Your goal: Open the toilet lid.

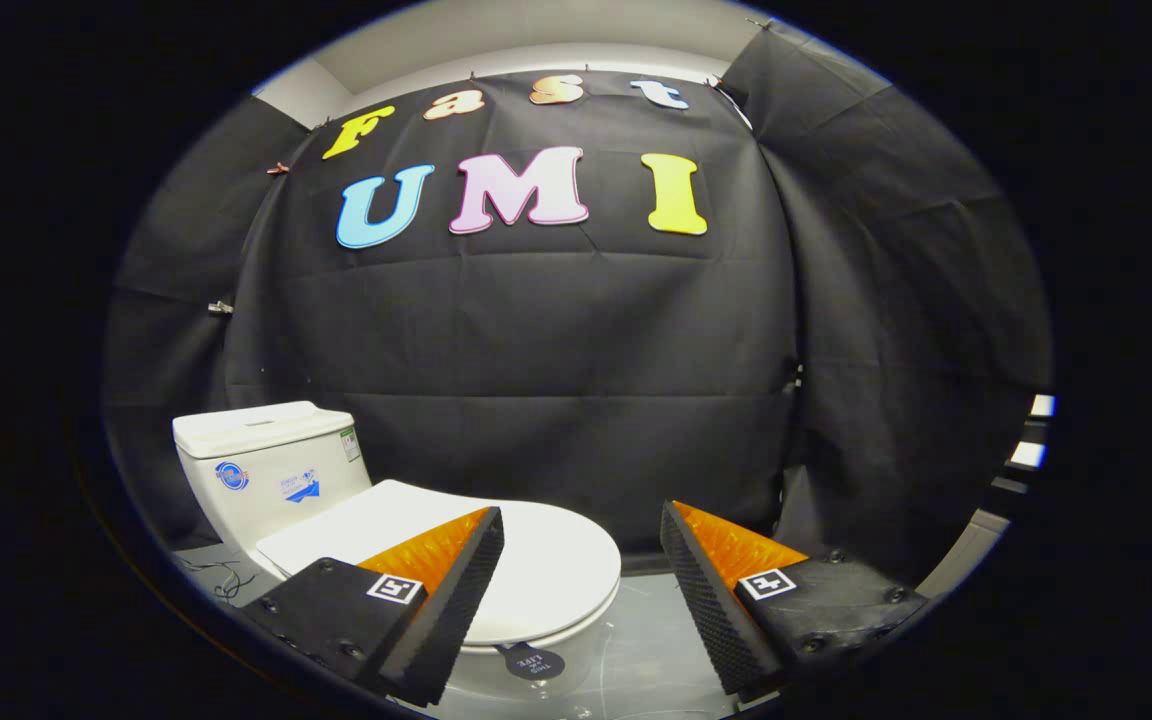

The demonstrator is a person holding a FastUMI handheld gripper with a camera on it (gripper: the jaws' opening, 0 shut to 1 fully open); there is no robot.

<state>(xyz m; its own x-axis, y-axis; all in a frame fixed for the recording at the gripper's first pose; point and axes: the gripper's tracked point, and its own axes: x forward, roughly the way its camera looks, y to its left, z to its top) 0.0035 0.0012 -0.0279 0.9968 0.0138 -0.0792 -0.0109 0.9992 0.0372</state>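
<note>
Toilet lid (536, 560) lies closed; hand-held gripper (581, 525) spread wide above it, seemingly touching nothing.

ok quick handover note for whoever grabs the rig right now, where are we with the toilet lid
Gripper: jaws wide open, holding nothing, touching nothing.
Toilet lid: white, down flat and closed on the bowl. Its rounded front edge lies just ahead of the jaws, mostly by the left finger and in the gap; the right finger is off to its side over the floor.
Tank: behind the lid, beyond the left finger.
Done: nothing so far beyond lining up near the lid.
Left: probably get a finger under the lid's front rim, or pinch it, then swing it up toward the tank.
</note>
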